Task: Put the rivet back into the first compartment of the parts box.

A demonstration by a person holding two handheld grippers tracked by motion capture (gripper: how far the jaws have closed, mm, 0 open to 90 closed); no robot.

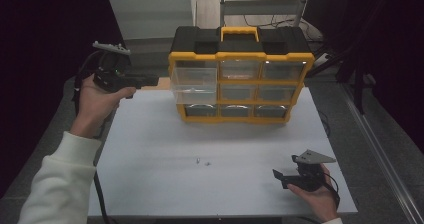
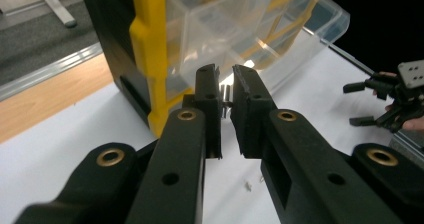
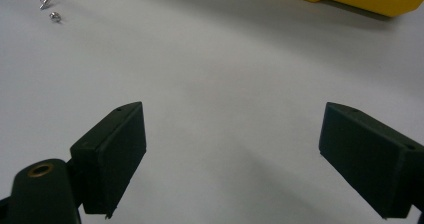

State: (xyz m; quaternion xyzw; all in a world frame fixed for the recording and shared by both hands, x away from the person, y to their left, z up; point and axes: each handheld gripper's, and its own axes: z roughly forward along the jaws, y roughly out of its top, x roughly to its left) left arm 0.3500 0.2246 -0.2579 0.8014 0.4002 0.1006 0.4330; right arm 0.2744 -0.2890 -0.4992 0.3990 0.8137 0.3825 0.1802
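Up at the left end of the organizer, the left gripper [image 1: 150,79] is clenched on a small metal screw [image 2: 226,100], which sits pinched between the jaw tips in the left gripper view. Its long axis seems to run roughly upright between the pads, though the piece is tiny and partly hidden, so that reading is tentative. Directly ahead of the jaws, and just beyond them, lies the pulled-out clear drawer [image 1: 194,85] of the yellow-and-black parts organizer [image 1: 240,74]; the screw hangs near the drawer's open top, so the coming move most likely turns on carrying it forward over the rim and letting go. The drawer looks empty apart from its clear dividers. The other drawers are pushed in, and their contents cannot be made out.

On the white tabletop [image 1: 150,184], near its middle, a second screw [image 3: 45,2] and a small nut [image 3: 55,17] lie loose side by side. The right gripper [image 1: 280,180] rests low at the near right corner, jaws released wide with nothing between them, and it is the nearer one to those loose pieces.
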